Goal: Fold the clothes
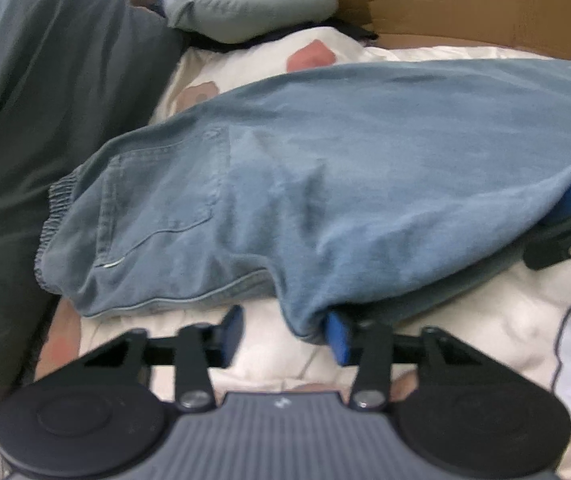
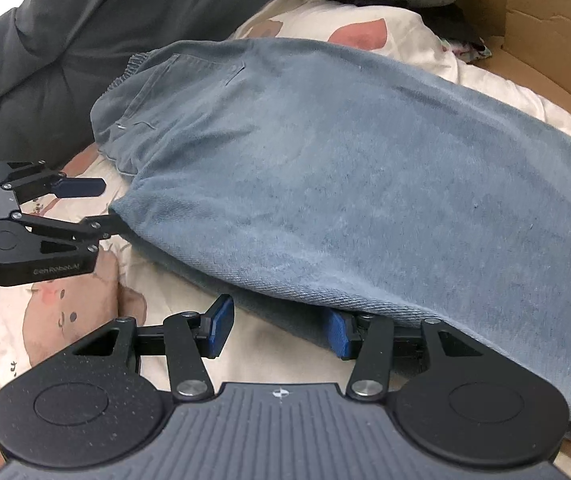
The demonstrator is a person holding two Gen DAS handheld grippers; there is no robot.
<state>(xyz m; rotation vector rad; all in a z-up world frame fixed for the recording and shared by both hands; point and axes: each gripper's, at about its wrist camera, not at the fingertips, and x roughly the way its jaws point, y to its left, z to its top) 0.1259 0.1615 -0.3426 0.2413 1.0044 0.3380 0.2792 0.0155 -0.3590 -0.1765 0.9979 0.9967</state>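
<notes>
While tools gape, jeans [image 2: 325, 168] drape bedding [image 2: 245, 360].

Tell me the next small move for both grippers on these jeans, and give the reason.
Probably shut both grippers on the near edge of the blue jeans. The left gripper and right gripper are both open, each with one finger under the denim fold and the other bare above the printed bedsheet. Nothing is gripped, so lifting now would likely let the cloth slide off.
</notes>
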